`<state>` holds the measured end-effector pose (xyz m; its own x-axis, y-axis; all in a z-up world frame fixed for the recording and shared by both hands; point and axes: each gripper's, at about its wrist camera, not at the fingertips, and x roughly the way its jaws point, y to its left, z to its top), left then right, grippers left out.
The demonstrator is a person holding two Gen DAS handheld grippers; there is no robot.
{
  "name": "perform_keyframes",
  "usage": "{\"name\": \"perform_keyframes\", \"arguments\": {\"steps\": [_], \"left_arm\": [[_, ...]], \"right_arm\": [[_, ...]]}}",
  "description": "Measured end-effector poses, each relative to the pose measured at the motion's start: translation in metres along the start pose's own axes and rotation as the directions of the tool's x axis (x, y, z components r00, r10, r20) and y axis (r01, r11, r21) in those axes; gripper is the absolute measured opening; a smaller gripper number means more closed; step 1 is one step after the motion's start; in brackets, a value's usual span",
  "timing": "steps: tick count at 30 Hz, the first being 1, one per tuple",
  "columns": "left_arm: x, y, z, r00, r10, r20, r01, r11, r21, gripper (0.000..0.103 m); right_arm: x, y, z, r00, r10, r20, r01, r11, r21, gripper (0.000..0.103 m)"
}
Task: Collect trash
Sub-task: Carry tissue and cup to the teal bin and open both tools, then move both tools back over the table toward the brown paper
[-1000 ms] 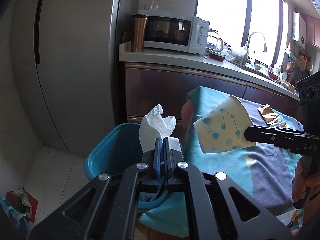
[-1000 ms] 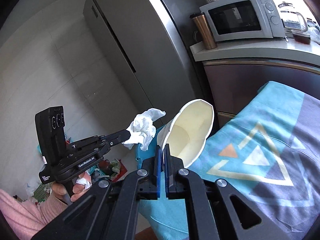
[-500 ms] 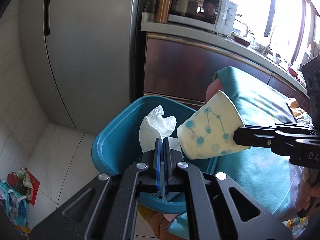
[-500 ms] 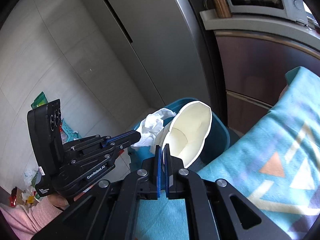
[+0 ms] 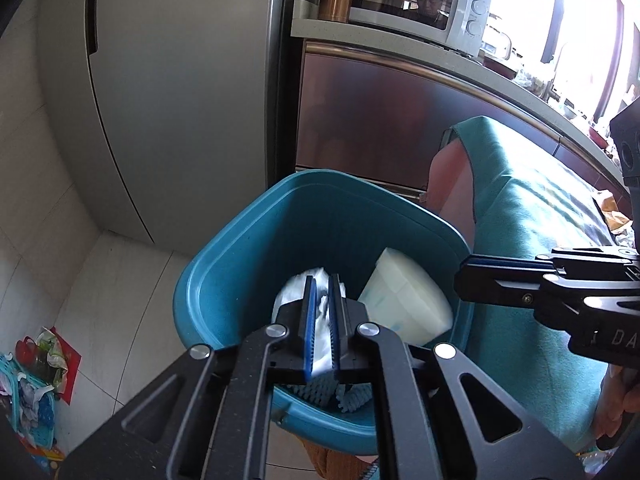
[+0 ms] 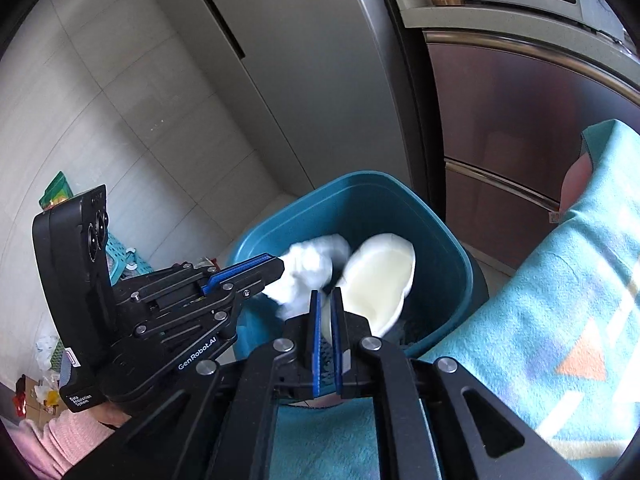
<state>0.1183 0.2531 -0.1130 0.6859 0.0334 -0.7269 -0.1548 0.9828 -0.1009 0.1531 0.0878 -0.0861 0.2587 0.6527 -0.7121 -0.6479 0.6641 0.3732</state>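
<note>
A blue plastic bin stands beside the table; it also shows in the right wrist view. My left gripper is open a little above the bin; a crumpled white tissue lies just beyond its tips inside the bin. The tissue shows blurred in the right wrist view. A white paper cup lies in the bin on its side; in the right wrist view it is blurred below my right gripper, which is slightly open and empty. The right gripper is at the bin's right rim in the left wrist view.
A table with a teal patterned cloth is right of the bin. A grey fridge and a brown cabinet with a microwave stand behind. Small clutter lies on the tiled floor at left.
Both grippers moved over the bin and opened. The tissue and the paper cup left the jaws and dropped into the bin.
</note>
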Motion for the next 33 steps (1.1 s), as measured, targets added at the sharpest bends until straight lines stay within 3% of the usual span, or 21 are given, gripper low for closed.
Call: {"name": "perform_keyframes", "arguments": {"steps": [5,12,20,26,33], "left_arm": [[0.001,0.0,-0.001,1.0,-0.006,-0.001,0.006,1.0,-0.015,0.013],[-0.026,-0.014,0.001,0.997,-0.037,0.064,0.036,0.999,0.012,0.021],[-0.069,-0.064,0.008,0.974,-0.166,0.156,0.152,0.983,0.101,0.031],[-0.089,-0.133,0.006,0.937,-0.316,0.15,0.277,0.932,0.234,0.034],[-0.098,-0.224,-0.009,0.89,-0.448,0.08,0.39,0.841,0.374,0.036]], "right_arm": [[-0.014,-0.001,-0.007,1.0,-0.006,0.026,0.006,1.0,0.0,0.012],[-0.055,-0.001,-0.021,0.995,0.004,0.1,-0.001,1.0,-0.026,0.016],[-0.133,-0.018,-0.054,0.973,-0.015,0.23,0.015,1.0,0.003,0.024],[-0.197,-0.05,-0.09,0.94,-0.109,0.325,0.079,0.991,0.105,0.024],[-0.273,-0.101,-0.155,0.871,-0.307,0.384,0.197,0.934,0.299,0.028]]}}
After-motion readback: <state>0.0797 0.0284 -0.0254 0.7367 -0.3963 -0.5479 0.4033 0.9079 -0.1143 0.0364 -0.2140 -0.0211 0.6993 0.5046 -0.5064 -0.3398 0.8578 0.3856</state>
